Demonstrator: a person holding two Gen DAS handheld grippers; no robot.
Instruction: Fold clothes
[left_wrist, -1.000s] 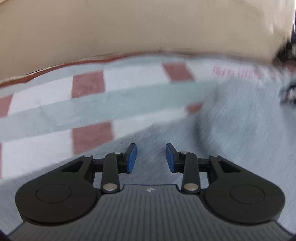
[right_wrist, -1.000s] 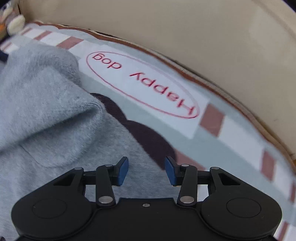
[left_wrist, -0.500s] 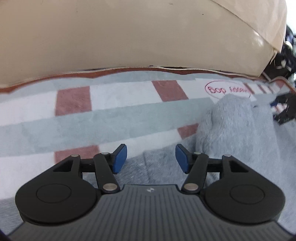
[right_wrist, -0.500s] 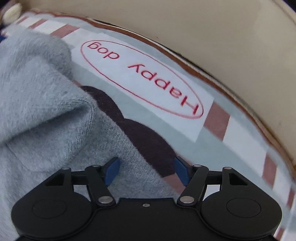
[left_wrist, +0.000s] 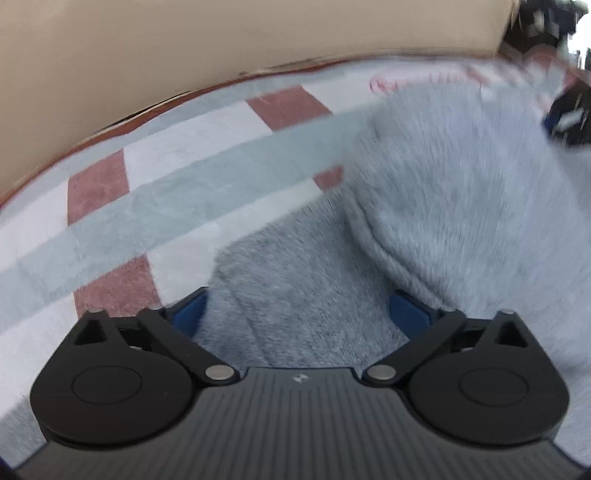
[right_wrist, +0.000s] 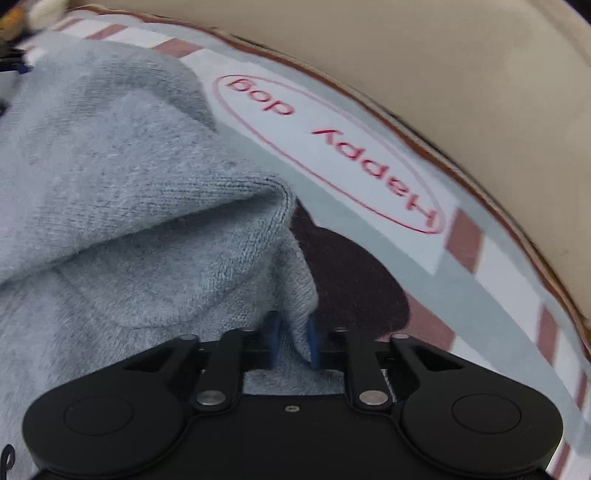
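Left wrist view: the left gripper (left_wrist: 299, 314) is spread wide over the grey sweater (left_wrist: 461, 184) on the patterned blanket (left_wrist: 184, 177). Right wrist view: the right gripper (right_wrist: 293, 343) pinches a sweater edge; that shallow bite could slip.

Checked "Happy dog" blanket (right_wrist: 369, 166), beige cushion (right_wrist: 461, 74)

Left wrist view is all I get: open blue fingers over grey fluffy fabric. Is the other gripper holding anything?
Observer: Yes. The right gripper is shut on a fold of the grey sweater.
Operator: What lies under the sweater over there?
Observer: A mat with a red oval reading "Happy dog".
Operator: Anything else on it?
Observer: A dark brown patch beside the pinched fold.
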